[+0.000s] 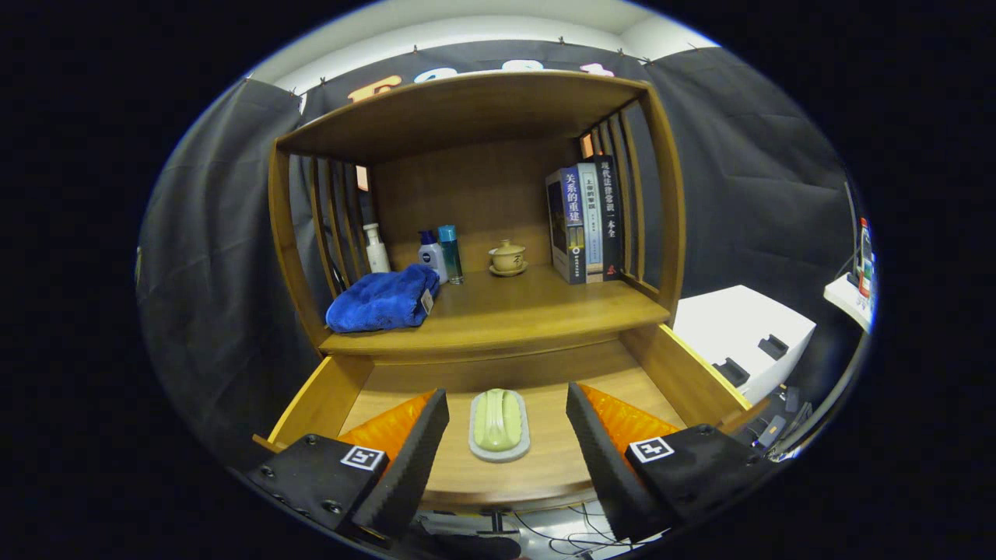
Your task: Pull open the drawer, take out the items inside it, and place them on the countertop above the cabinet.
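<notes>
The wooden drawer (675,365) stands pulled open below the cabinet's countertop (529,309). On its floor lies a pale green soap-like bar on a grey dish (499,425). My gripper (506,416) is open and hovers above the drawer. The dish lies between the two fingers (411,455) and lower than they are, untouched. A folded blue towel (384,299) rests on the left of the countertop.
On the countertop stand small bottles (436,255), a lidded tea cup on a saucer (507,257) and upright books (585,222), under a wooden shelf roof. A white box (739,330) sits to the right of the cabinet. Cables lie on the floor below.
</notes>
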Available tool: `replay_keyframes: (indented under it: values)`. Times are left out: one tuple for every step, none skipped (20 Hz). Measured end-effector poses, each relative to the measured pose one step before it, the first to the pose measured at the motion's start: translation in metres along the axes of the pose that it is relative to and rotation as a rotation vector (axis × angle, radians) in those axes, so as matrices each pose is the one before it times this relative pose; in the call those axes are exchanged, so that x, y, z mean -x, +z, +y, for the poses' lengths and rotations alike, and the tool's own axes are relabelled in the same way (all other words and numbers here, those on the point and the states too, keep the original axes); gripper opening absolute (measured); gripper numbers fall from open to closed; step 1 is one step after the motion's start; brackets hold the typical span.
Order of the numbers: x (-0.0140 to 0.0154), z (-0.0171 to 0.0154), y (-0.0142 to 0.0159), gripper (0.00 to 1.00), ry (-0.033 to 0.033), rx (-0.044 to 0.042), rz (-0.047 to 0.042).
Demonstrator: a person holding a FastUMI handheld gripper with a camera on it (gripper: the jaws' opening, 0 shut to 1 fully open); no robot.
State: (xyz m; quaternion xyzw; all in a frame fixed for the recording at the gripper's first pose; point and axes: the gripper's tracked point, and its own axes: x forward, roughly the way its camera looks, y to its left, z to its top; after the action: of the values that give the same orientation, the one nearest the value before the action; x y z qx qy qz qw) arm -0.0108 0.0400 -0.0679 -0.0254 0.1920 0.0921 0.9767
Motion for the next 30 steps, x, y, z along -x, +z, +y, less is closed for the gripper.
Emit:
replay_keyframes:
  values:
    - [-0.00887, 0.00326, -0.00146, 0.98, 0.00751, 0.01203, 0.02676]
    - [-0.00969, 0.00461, -0.00120, 0.98, 0.01178, 0.01060, 0.03005]
    - [-0.01353, 0.00270, -0.00385, 0.99, 0.00957, 0.01375, 0.03737]
    - [-0.01084, 0.00085, -0.00080, 0.99, 0.00022, 0.01235, 0.02951]
    - [-0.01245, 0.00097, -0.00210, 0.99, -0.00105, 0.01964, 0.04008]
    - [-0.00954, -0.00093, -0.00188, 0.99, -0.00807, 0.00609, 0.03129]
    - [-0.01000, 0.00264, 0.00070, 0.99, 0.00579, 0.00029, 0.02728]
    - [-0.01001, 0.00098, -0.00293, 0.99, 0.00058, 0.00227, 0.03607]
    - [-0.00933, -0.00010, -0.00468, 0.99, -0.00204, 0.00451, 0.03701]
    - [-0.00851, -0.00280, -0.00341, 0.99, -0.01297, 0.00992, 0.03944]
    - [-0.00769, -0.00043, -0.00497, 0.99, 0.00061, 0.01399, 0.03916]
    - [-0.00811, -0.00013, -0.00562, 0.99, -0.00283, 0.00982, 0.03959]
    - [-0.00672, -0.00187, -0.00149, 0.99, -0.01109, 0.00420, 0.03218]
    - [-0.00533, -0.00064, -0.00124, 0.98, -0.00552, 0.00152, 0.02405]
    - [-0.00450, 0.00138, -0.00060, 0.98, 0.00351, 0.00724, 0.02406]
    - [-0.00604, 0.00233, -0.00297, 0.98, 0.00430, 0.00195, 0.02771]
    - [-0.00390, 0.00223, -0.00438, 0.93, 0.00500, -0.00940, 0.03194]
    - [-0.00360, 0.00056, -0.00365, 0.89, 0.00454, -0.00798, 0.02861]
    - [-0.00443, -0.00004, -0.00170, 0.86, -0.00030, -0.00469, 0.02086]
    - [-0.00351, -0.00007, -0.00083, 0.78, -0.00651, -0.00629, 0.01551]
    - [-0.00298, -0.00055, -0.00062, 0.70, -0.00309, -0.00241, 0.01202]
    - [0.00059, 0.00015, -0.00134, 0.61, 0.00241, -0.00386, 0.00953]
    - [-0.00038, -0.00168, -0.00048, 0.53, -0.00627, -0.00369, 0.00495]
    - [0.00068, -0.00229, -0.00092, 0.45, -0.00641, -0.00651, 0.00352]
    - [0.00112, -0.00125, -0.00017, 0.37, -0.00485, -0.01477, -0.00200]
    - [0.00074, -0.00030, -0.00102, 0.29, 0.00008, -0.00375, 0.00291]
    - [0.00159, -0.00087, 0.00063, 0.29, -0.00174, -0.00124, -0.00351]
    - [0.00222, -0.00101, 0.00096, 0.28, -0.00717, -0.00425, -0.00442]
    - [0.00335, -0.00029, 0.00088, 0.24, 0.00355, -0.00208, -0.00516]
    - [0.00384, -0.00156, -0.00069, 0.24, 0.00020, -0.00541, -0.00301]
